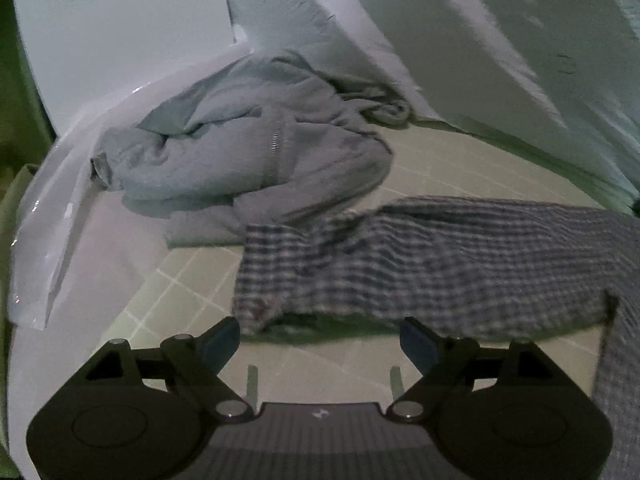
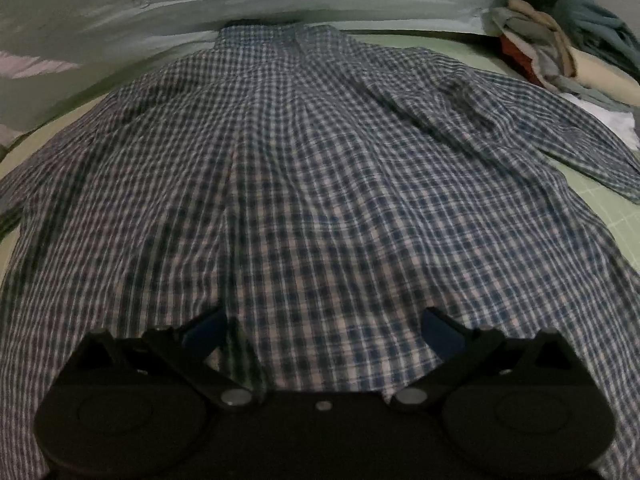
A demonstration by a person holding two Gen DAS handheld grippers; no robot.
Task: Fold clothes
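Note:
A blue-and-white checked shirt [image 2: 320, 168] lies spread flat on a green grid mat [image 2: 608, 216], collar at the far end and one sleeve folded across at the right. My right gripper [image 2: 322, 332] hovers over its near hem. The jaws are wide apart, with fabric under them and nothing pinched. In the left wrist view the shirt's edge [image 1: 440, 264] lies rumpled across the mat [image 1: 168, 300]. My left gripper [image 1: 320, 342] is open just short of that edge, above bare mat, holding nothing.
A grey fleece jacket [image 1: 248, 152] with a zipper is heaped behind the shirt's edge. Beside it on the left lies white plastic sheeting [image 1: 72, 208]. A pile of mixed clothes [image 2: 560, 44] sits at the far right. Pale bedding [image 2: 120, 24] with a carrot print runs along the back.

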